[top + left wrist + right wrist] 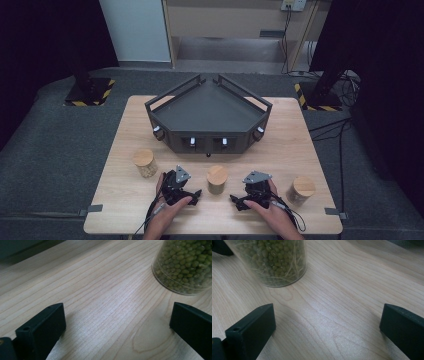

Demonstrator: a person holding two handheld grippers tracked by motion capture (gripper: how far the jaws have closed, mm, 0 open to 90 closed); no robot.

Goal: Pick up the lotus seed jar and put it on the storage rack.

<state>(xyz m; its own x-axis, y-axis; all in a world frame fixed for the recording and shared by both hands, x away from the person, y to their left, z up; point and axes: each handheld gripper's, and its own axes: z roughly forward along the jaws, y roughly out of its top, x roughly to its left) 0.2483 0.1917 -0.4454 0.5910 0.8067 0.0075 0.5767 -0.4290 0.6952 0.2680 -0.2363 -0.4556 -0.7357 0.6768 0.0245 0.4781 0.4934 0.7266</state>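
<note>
The left hand-held gripper (196, 196) and the right hand-held gripper (237, 202) rest on the counter (125, 150). Both are spread wide and hold nothing. The jar (217, 179) between them seems full of green beans.

Middle jar (217, 179) sitting lower centre between left gripper (196, 195) and right gripper (235, 200); tray (207, 107) lying above it.

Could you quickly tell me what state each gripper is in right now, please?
Left gripper: open, holding nothing, resting on the table.
Right gripper: open, holding nothing, resting on the table.
</note>
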